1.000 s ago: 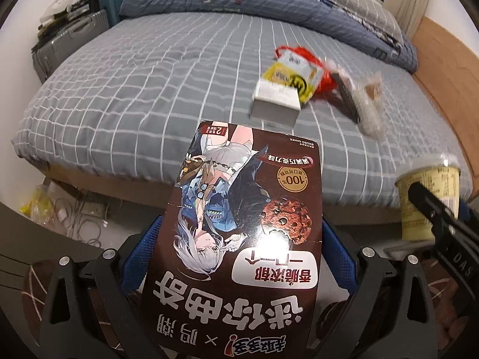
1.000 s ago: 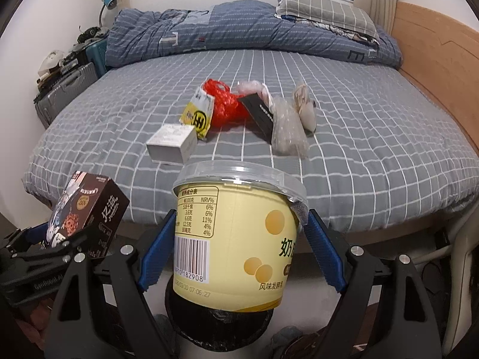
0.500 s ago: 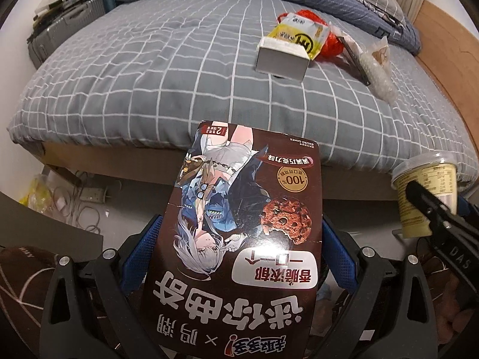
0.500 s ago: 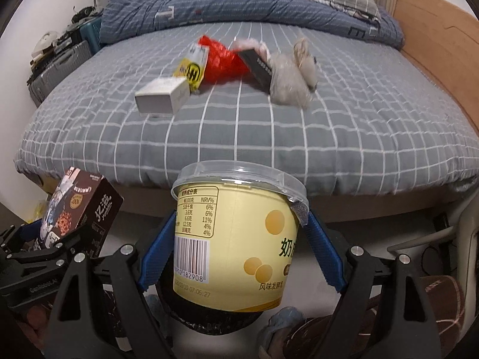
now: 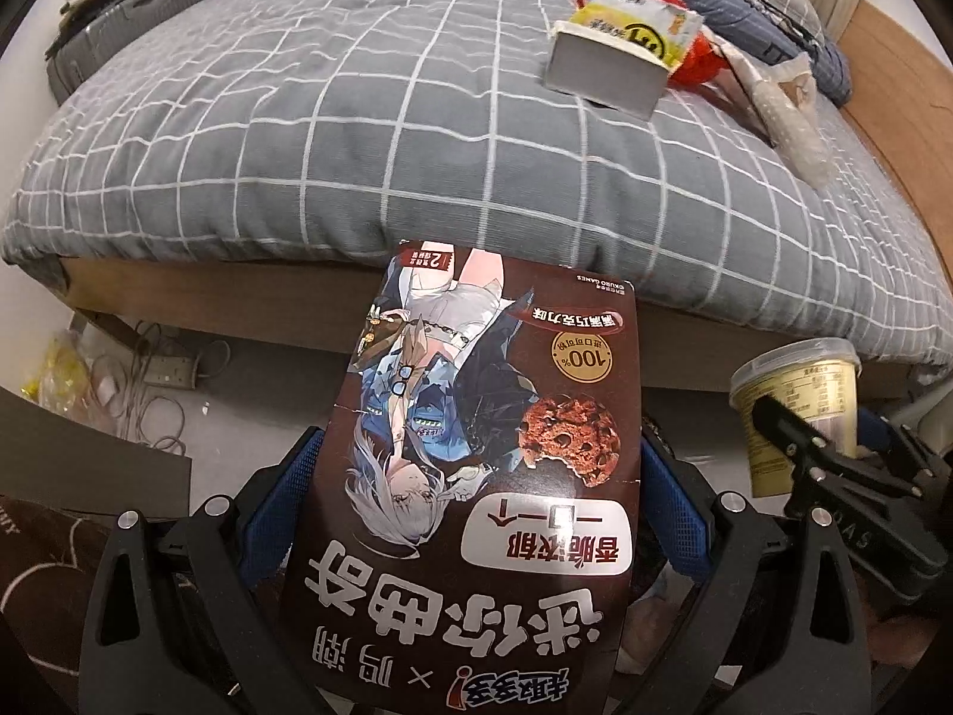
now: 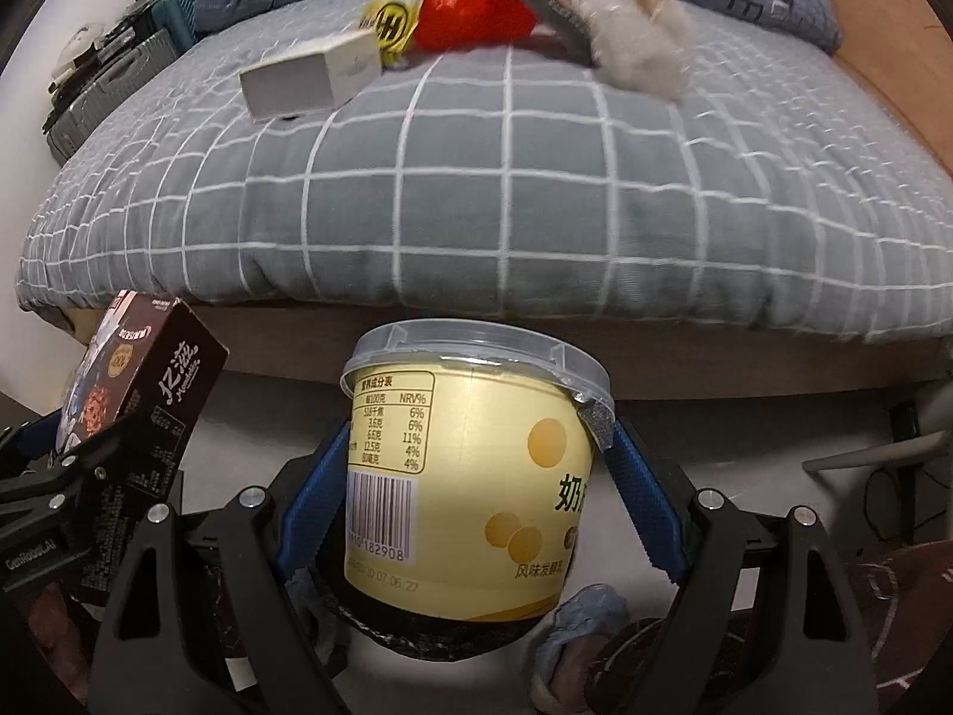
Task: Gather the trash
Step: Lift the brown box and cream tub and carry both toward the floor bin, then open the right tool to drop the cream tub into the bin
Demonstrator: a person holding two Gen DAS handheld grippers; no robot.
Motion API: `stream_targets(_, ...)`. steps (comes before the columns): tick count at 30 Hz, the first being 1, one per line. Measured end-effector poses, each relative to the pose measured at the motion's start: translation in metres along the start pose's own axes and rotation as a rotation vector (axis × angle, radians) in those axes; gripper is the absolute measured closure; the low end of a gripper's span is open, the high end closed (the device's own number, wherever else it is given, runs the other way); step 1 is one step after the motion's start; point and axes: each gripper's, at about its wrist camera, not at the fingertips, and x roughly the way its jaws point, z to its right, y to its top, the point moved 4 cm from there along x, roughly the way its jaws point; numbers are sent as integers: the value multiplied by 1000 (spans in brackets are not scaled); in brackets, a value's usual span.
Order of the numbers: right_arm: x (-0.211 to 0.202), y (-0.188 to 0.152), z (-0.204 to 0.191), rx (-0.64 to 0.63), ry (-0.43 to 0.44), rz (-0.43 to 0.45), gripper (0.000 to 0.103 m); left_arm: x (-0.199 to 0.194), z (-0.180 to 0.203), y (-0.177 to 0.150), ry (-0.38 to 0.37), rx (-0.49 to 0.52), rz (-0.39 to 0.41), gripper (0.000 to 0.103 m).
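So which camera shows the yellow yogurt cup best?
The right wrist view. There the yellow yogurt cup fills the middle, held between the right gripper's blue pads, with its clear lid, barcode and label readable. The left wrist view only catches the cup small at the right edge, partly hidden behind that gripper.

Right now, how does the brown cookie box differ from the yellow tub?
The cookie box is flat-sided, dark brown cardboard with a cartoon figure; the yellow tub is round, pale yellow, with a clear lid. The box sits in the left claw, the tub in the right claw. Both are clamped between blue pads.
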Motion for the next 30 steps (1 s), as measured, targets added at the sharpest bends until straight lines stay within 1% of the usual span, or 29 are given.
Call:
stream_targets(5,16,1,-13,-23,9,-25,22,17,-9,3,27,-26,-39,8)
stream_targets(10,24,3,-22,-28,11,-41,22,22,-11,6,51,-19,-40,8)
stream_targets(15,29,4,-32,-42,9,-52,22,25,-17,5,63,-34,-53,8)
stream_targets(21,28,4,-34,-38,11,-52,22,24,-21,5,62,-37,-52,8)
stream_targets(23,29,4,-36,-47,1,-53,17,23,-17,6,64,-37,-53,8)
stream_targets(25,28,5,-36,-46,-11,-36,8,21,-16,5,68,-37,-52,8)
stream_targets(30,25,1,-24,-43,-10,-33,7,22,-11,4,72,-32,-59,8)
